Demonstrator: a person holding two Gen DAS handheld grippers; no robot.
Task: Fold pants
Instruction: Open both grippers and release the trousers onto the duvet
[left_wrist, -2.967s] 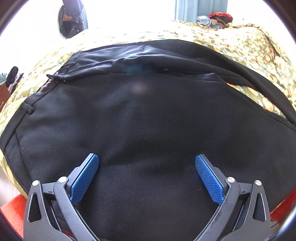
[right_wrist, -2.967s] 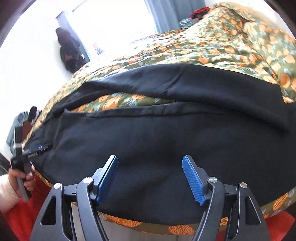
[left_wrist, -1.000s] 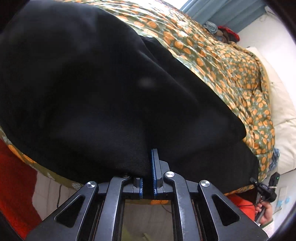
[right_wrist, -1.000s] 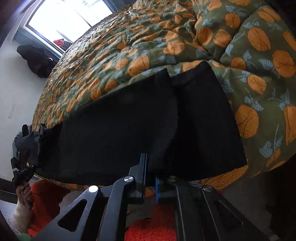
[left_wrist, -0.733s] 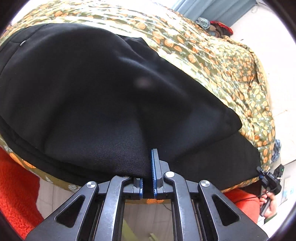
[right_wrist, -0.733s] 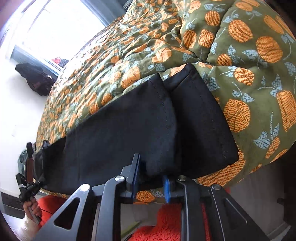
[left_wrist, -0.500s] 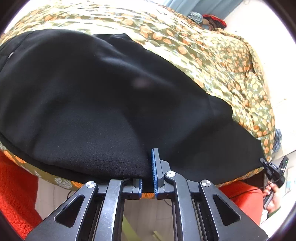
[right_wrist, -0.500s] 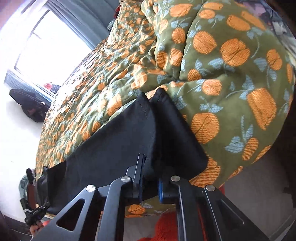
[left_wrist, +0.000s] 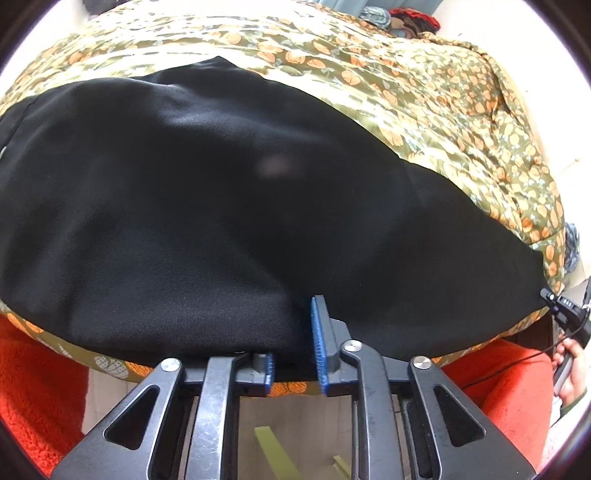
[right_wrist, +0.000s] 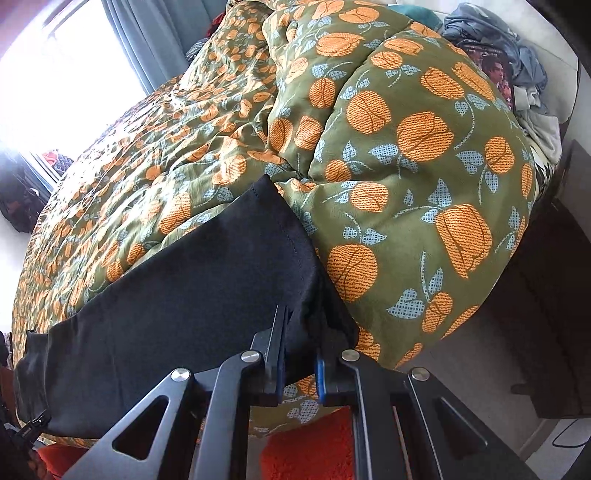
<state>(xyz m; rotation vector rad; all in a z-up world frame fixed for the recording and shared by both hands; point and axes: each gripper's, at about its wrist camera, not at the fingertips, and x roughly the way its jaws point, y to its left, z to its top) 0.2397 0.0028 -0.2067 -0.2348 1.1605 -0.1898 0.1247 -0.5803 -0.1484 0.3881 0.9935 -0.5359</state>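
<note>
Honestly, my worry is the black fabric pants (left_wrist: 221, 206) sliding off the near edge of the bed's green quilt with orange fruit print (right_wrist: 424, 155), since they lie along the lower part of both frames. My left hand-held gripper (left_wrist: 295, 354) has its blue pads slightly parted, cloth lying loosely between them, so its hold looks weak. My right hand-held gripper (right_wrist: 299, 354) is clamped on the bunched hem end. Black on black hides every layer and seam; the waistband runs out of frame at left.
</note>
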